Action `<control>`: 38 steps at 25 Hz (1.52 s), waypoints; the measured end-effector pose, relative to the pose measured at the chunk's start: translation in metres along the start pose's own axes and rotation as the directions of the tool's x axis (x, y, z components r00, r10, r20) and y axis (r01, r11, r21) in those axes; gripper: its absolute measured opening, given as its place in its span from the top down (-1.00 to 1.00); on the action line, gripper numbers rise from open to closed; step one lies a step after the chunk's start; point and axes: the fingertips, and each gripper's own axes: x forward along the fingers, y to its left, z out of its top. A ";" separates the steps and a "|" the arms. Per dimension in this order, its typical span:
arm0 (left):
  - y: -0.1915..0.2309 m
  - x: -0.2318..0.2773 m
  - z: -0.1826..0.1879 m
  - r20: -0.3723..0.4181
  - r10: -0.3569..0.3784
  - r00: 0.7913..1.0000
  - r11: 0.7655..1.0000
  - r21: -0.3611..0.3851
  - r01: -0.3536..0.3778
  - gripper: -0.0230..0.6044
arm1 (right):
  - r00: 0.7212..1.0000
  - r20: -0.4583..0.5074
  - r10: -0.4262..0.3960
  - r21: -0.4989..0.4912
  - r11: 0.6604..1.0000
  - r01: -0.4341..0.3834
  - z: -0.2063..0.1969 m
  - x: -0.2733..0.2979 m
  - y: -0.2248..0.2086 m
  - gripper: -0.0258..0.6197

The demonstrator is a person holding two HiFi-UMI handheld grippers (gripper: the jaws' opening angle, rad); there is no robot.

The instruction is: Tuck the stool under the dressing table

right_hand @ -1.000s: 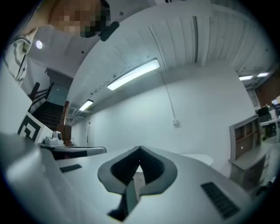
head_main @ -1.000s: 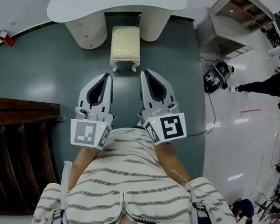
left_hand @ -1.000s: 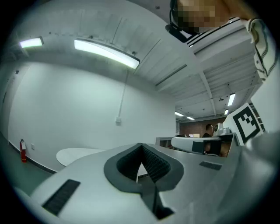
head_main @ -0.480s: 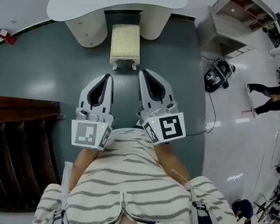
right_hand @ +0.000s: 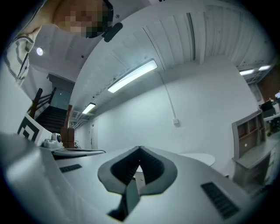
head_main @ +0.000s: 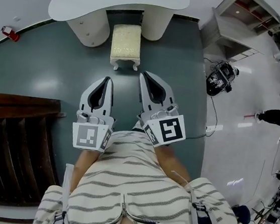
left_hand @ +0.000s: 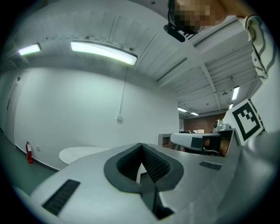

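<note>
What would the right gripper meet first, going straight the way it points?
Probably the stool: from the head view the right gripper aims at its near right corner. Height is unclear, so it might pass above and reach the dressing table.

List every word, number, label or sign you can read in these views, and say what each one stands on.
No text can be read in any view.
Left marker cube on the left gripper: a black-and-white square pattern, no letters or numbers.
Right marker cube on the right gripper: likewise a pattern only.
Fire extinguisher by the wall: any label is too small to read.
</note>
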 end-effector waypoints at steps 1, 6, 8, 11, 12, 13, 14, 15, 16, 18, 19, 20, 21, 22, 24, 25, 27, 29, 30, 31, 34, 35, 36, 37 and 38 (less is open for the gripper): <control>-0.004 0.002 -0.001 0.001 0.004 1.000 1.000 0.002 -0.004 0.93 | 1.000 0.001 0.003 -0.003 1.000 -0.003 0.001 -0.002 -0.004 0.88; -0.023 0.008 -0.013 -0.013 0.039 0.999 0.999 0.004 -0.039 0.92 | 1.000 -0.010 0.025 -0.012 1.000 -0.025 -0.004 -0.015 -0.022 0.88; -0.029 0.010 -0.018 -0.023 0.058 0.998 0.998 0.009 -0.058 0.92 | 0.999 -0.020 0.034 -0.016 0.999 -0.034 -0.007 -0.018 -0.029 0.88; -0.028 0.019 -0.029 -0.054 0.075 0.996 0.997 0.012 -0.075 0.92 | 0.999 -0.029 0.040 0.014 0.999 -0.040 -0.013 -0.012 -0.041 0.88; -0.026 0.023 -0.032 -0.062 0.079 0.995 0.997 0.006 -0.079 0.92 | 0.999 -0.034 0.040 0.024 0.999 -0.040 -0.016 -0.010 -0.045 0.88; -0.025 0.027 -0.036 -0.068 0.082 0.994 0.997 0.000 -0.082 0.93 | 0.998 -0.041 0.040 0.026 0.999 -0.039 -0.019 -0.007 -0.048 0.88; -0.023 0.031 -0.039 -0.072 0.082 0.994 0.997 -0.003 -0.083 0.92 | 0.998 -0.046 0.041 0.021 0.999 -0.040 -0.022 -0.004 -0.050 0.88; -0.020 0.036 -0.041 -0.076 0.078 0.994 0.997 -0.004 -0.079 0.93 | 0.998 -0.049 0.041 0.015 0.999 -0.040 -0.024 0.000 -0.050 0.88; -0.016 0.041 -0.043 -0.079 0.071 0.994 0.997 -0.005 -0.072 0.92 | 0.998 -0.050 0.040 0.010 0.999 -0.039 -0.026 0.005 -0.051 0.88; -0.008 0.054 -0.043 -0.079 0.052 0.996 0.999 -0.006 -0.052 0.93 | 0.998 -0.050 0.031 0.005 1.000 -0.031 -0.026 0.019 -0.053 0.88; -0.003 0.061 -0.042 -0.075 0.041 0.996 0.999 -0.003 -0.041 0.93 | 0.999 -0.048 0.024 0.002 1.000 -0.024 -0.026 0.028 -0.054 0.88; 0.002 0.068 -0.039 -0.068 0.032 0.997 1.000 0.002 -0.031 0.92 | 0.999 -0.047 0.016 0.000 1.000 -0.016 -0.025 0.036 -0.056 0.88; 0.008 0.074 -0.037 -0.062 0.024 0.998 1.000 0.007 -0.024 0.92 | 0.999 -0.046 0.008 -0.002 1.000 -0.008 -0.025 0.046 -0.056 0.88; 0.016 0.080 -0.035 -0.058 0.018 0.998 1.000 0.007 -0.017 0.93 | 0.999 -0.047 0.000 -0.003 1.000 -0.001 -0.025 0.055 -0.057 0.88; 0.031 0.092 -0.033 -0.055 -0.002 0.998 1.000 -0.002 0.001 0.92 | 0.999 -0.050 -0.020 -0.009 1.000 0.020 -0.026 0.073 -0.056 0.88; 0.039 0.098 -0.033 -0.055 -0.016 0.998 1.000 -0.006 0.015 0.92 | 0.998 -0.052 -0.033 -0.011 0.999 0.033 -0.027 0.082 -0.056 0.88; 0.057 0.109 -0.033 -0.055 -0.044 0.998 0.999 -0.009 0.043 0.92 | 0.996 -0.058 -0.061 -0.014 0.998 0.060 -0.030 0.101 -0.057 0.88; 0.078 0.124 -0.031 -0.051 -0.063 0.997 0.998 -0.012 0.062 0.93 | 0.994 -0.067 -0.084 -0.016 0.996 0.083 -0.034 0.122 -0.060 0.88; 0.089 0.132 -0.030 -0.050 -0.071 0.996 0.997 -0.012 0.070 0.92 | 0.993 -0.073 -0.096 -0.020 0.995 0.095 -0.035 0.132 -0.062 0.88; 0.099 0.139 -0.028 -0.050 -0.079 0.996 0.997 -0.012 0.079 0.92 | 0.991 -0.077 -0.111 -0.025 0.994 0.109 -0.036 0.142 -0.063 0.88; 0.127 0.156 -0.024 -0.055 -0.114 0.992 0.993 -0.015 0.114 0.92 | 0.983 -0.083 -0.161 -0.031 0.987 0.159 -0.035 0.171 -0.066 0.88; 0.136 0.161 -0.024 -0.056 -0.127 0.990 0.992 -0.019 0.126 0.93 | 0.981 -0.085 -0.176 -0.032 0.984 0.174 -0.036 0.180 -0.065 0.88; 0.145 0.166 -0.024 -0.057 -0.139 0.989 0.990 -0.024 0.137 0.92 | 0.978 -0.088 -0.187 -0.036 0.982 0.185 -0.037 0.190 -0.063 0.88; 0.154 0.170 -0.025 -0.058 -0.150 0.987 0.988 -0.030 0.149 0.93 | 0.976 -0.091 -0.196 -0.041 0.980 0.193 -0.038 0.199 -0.060 0.88; 0.162 0.174 -0.025 -0.058 -0.162 0.985 0.986 -0.037 0.160 0.92 | 0.975 -0.093 -0.204 -0.046 0.979 0.200 -0.040 0.208 -0.057 0.88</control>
